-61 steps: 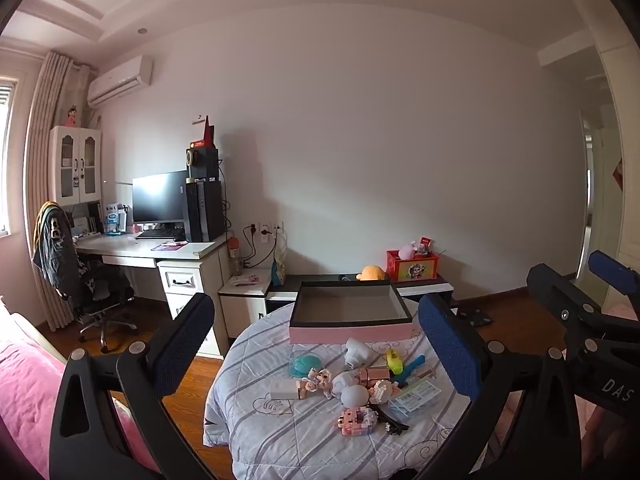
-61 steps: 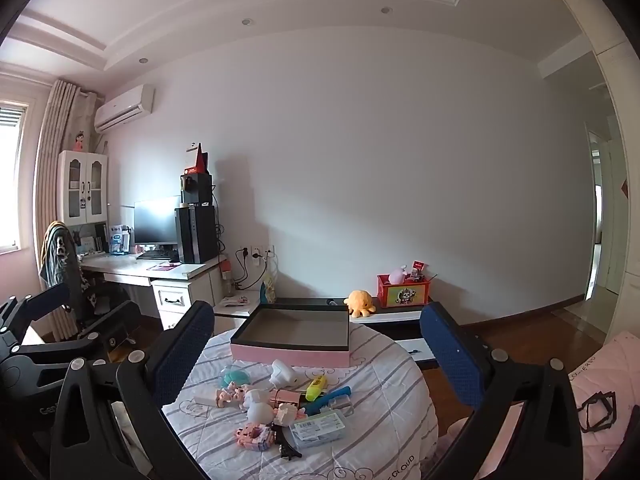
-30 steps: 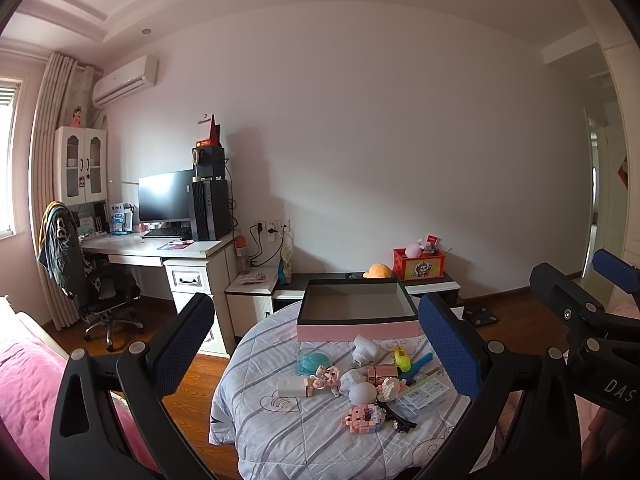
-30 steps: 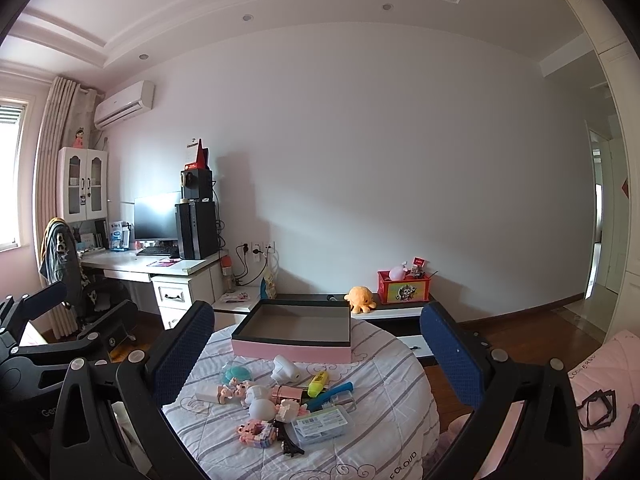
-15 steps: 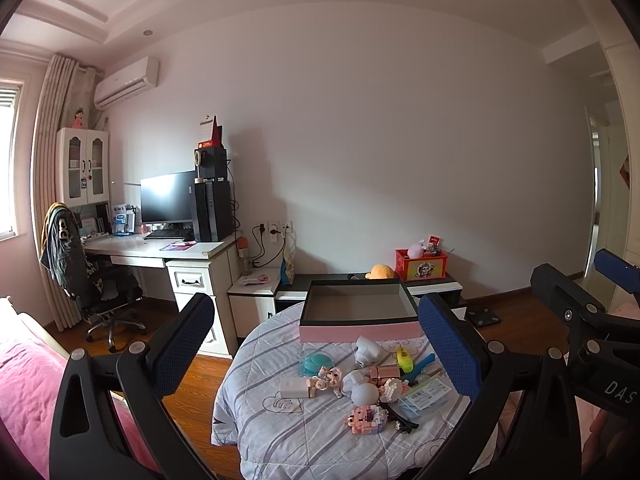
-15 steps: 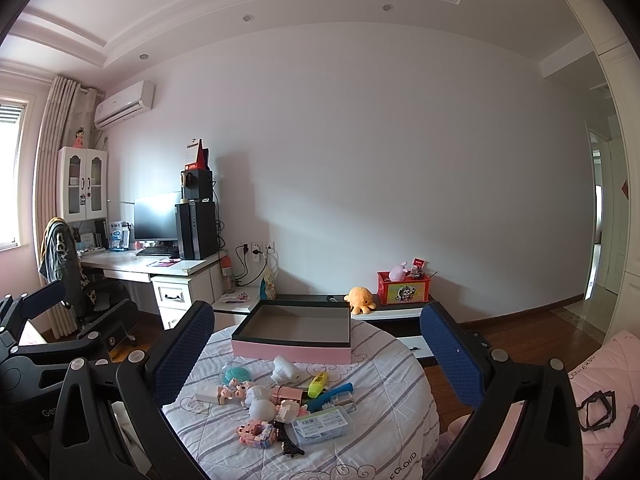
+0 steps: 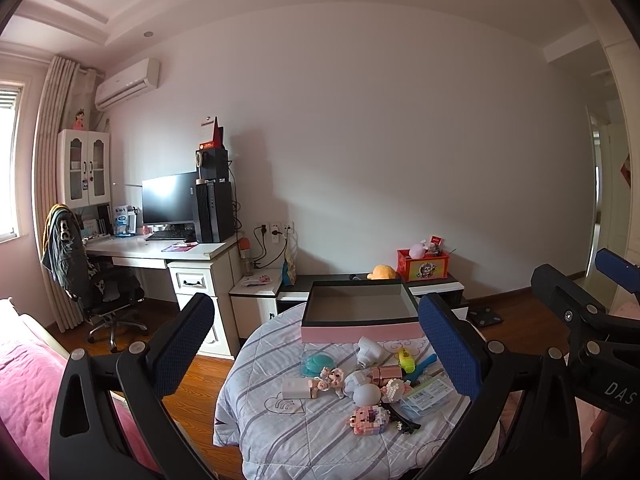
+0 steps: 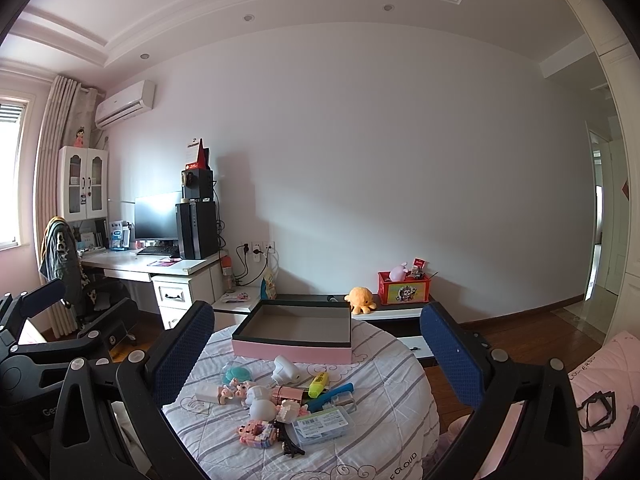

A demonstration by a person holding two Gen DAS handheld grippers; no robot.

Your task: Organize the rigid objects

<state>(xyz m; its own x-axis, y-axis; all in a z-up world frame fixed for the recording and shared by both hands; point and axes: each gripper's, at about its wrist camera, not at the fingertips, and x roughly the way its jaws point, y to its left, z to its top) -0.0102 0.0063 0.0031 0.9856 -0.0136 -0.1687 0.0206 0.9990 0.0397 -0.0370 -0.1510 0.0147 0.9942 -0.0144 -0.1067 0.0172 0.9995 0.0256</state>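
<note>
Left gripper [image 7: 316,344], jaws spread wide and empty, hangs above the near edge of a round table [image 7: 256,412]; the right gripper [image 8: 316,350] beside it is equally wide and empty. The scattered toys [image 8: 276,404] lie ahead and below both, nearer than the open pink box [image 8: 294,332] at the table's far side. Neither gripper looks clearly closer.

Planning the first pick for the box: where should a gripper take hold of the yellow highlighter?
Grip the yellow highlighter across its narrow barrel at mid-length, coming from above. It lies flat on the quilt with a blue pen close on its right, so a top-down approach looks safest.
</note>
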